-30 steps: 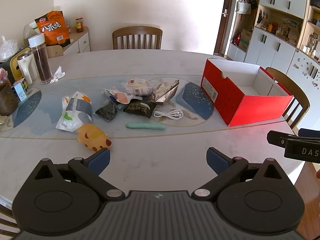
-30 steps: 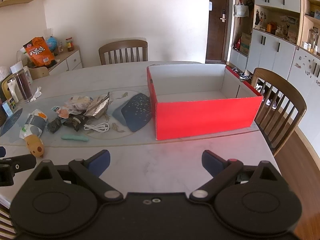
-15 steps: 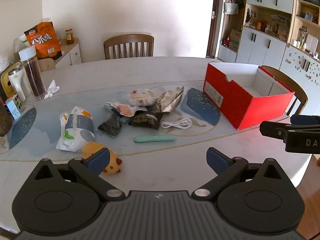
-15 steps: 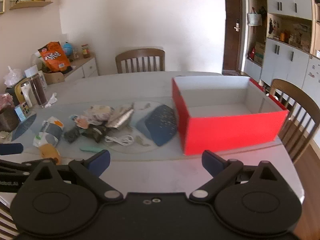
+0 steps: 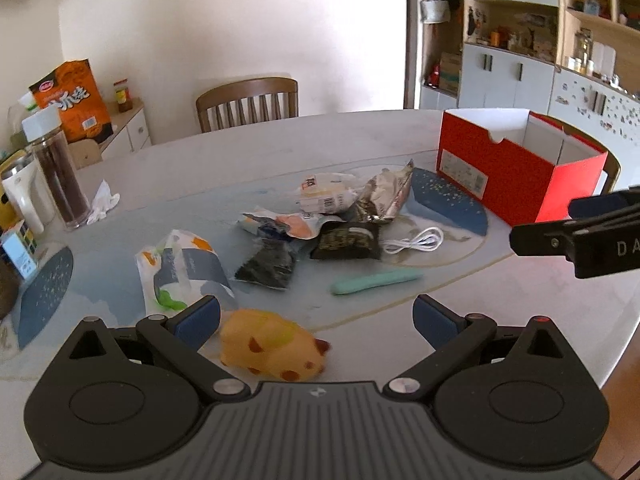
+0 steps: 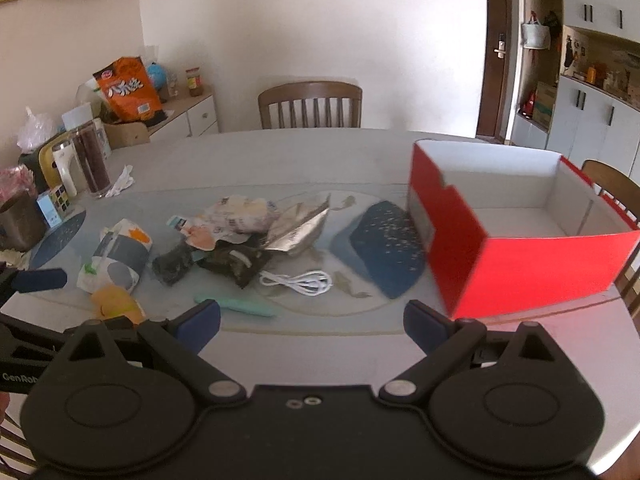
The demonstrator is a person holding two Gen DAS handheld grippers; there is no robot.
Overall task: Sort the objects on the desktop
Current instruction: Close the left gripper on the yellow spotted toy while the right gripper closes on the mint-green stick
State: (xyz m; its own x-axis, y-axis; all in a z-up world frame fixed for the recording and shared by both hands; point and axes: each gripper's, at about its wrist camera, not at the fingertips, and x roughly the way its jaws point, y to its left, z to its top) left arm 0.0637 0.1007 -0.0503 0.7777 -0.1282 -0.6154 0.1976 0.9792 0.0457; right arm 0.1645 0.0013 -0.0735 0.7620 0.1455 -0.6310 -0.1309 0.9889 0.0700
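Toy (image 5: pixel 272 344) half hidden behind spread, empty left tongs (image 5: pixel 316 316).

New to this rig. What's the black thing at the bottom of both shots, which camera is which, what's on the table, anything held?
No robot: a person carries one hand-held gripper per hand, each with a fisheye camera looking along its fingers. The black shape is that tool's body. The left hand-held gripper and right hand-held gripper are both open and hold nothing. Each also shows at the edge of the other's view. On the table: a pile of snack packets, a white cable, a mint-green stick, a yellow animal toy and an open red box, apparently empty.
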